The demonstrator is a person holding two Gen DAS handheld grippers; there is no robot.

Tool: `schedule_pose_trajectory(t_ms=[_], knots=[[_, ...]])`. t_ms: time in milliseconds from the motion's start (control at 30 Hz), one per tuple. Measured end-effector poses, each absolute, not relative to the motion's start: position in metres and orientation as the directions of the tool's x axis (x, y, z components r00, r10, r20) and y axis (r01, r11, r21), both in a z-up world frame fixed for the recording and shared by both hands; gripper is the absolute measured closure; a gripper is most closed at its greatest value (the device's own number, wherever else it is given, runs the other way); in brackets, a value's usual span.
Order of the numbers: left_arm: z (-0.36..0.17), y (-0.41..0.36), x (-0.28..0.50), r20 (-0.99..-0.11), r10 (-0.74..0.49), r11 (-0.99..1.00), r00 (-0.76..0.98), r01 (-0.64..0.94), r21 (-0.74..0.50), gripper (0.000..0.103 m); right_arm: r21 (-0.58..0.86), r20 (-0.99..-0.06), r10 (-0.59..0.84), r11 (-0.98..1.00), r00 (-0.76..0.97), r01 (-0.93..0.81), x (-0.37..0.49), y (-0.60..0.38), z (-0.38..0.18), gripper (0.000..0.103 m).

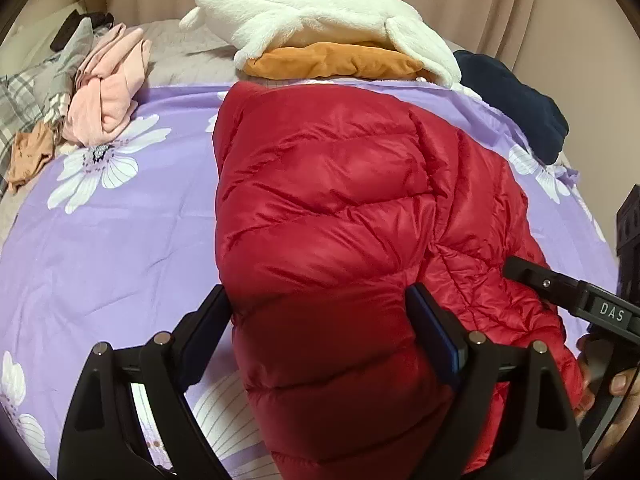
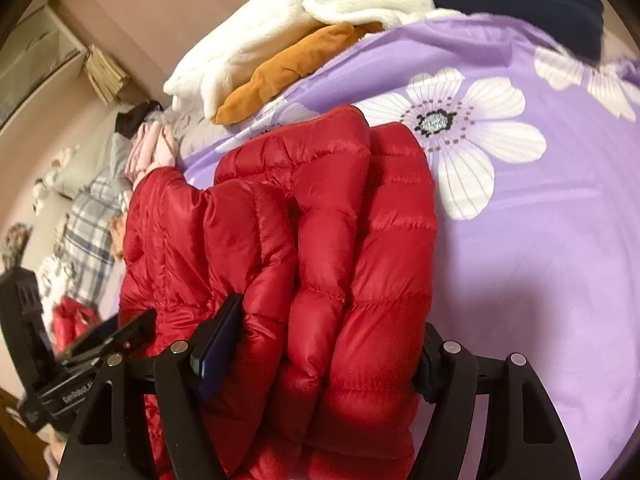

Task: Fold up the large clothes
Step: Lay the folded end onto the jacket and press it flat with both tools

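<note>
Home bedroom. Bed is wearing a purple floral sheet (image 1: pixel 120 232) and serving as the work surface. Loose clothes are piling up on it: pink garment (image 1: pixel 106 96), plaid fabric (image 1: pixel 16 96), white fleece (image 1: pixel 320 16) sitting on an orange cushion (image 1: pixel 336 60), dark navy item (image 1: pixel 516 100). Beige curtains (image 1: pixel 500 8) are hanging behind the bed. Nothing is looking like lab or shop gear.

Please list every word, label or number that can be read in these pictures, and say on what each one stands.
"DAS": white letters on the black body of the right claw, seen from the left wrist view.
"GenRobot.A", partly cut off and blurred: white print on the left claw's body, right wrist view.
No other readable text.
</note>
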State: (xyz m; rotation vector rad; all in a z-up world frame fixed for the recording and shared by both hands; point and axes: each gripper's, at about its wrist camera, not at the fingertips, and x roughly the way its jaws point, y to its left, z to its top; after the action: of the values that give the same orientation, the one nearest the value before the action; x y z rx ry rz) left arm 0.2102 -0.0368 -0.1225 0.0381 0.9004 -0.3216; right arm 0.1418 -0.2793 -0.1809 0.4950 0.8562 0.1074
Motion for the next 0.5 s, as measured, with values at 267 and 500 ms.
schedule_pose_trajectory(t_ms=[267, 500], knots=[[-0.1234, -0.0359, 0.2105, -0.776, -0.256, 0.952, 0.576, 0.289, -0.099, 0.014, 0.435, -0.705, 0.265, 0.895, 0.658, 0.105, 0.1426, -0.2781, -0.1801, 0.031], [-0.1238, -0.0385, 0.2106, -0.776, -0.248, 0.952, 0.580, 0.293, -0.086, 0.014, 0.434, -0.705, 0.265, 0.895, 0.658, 0.105, 0.1430, -0.2781, -0.1801, 0.031]])
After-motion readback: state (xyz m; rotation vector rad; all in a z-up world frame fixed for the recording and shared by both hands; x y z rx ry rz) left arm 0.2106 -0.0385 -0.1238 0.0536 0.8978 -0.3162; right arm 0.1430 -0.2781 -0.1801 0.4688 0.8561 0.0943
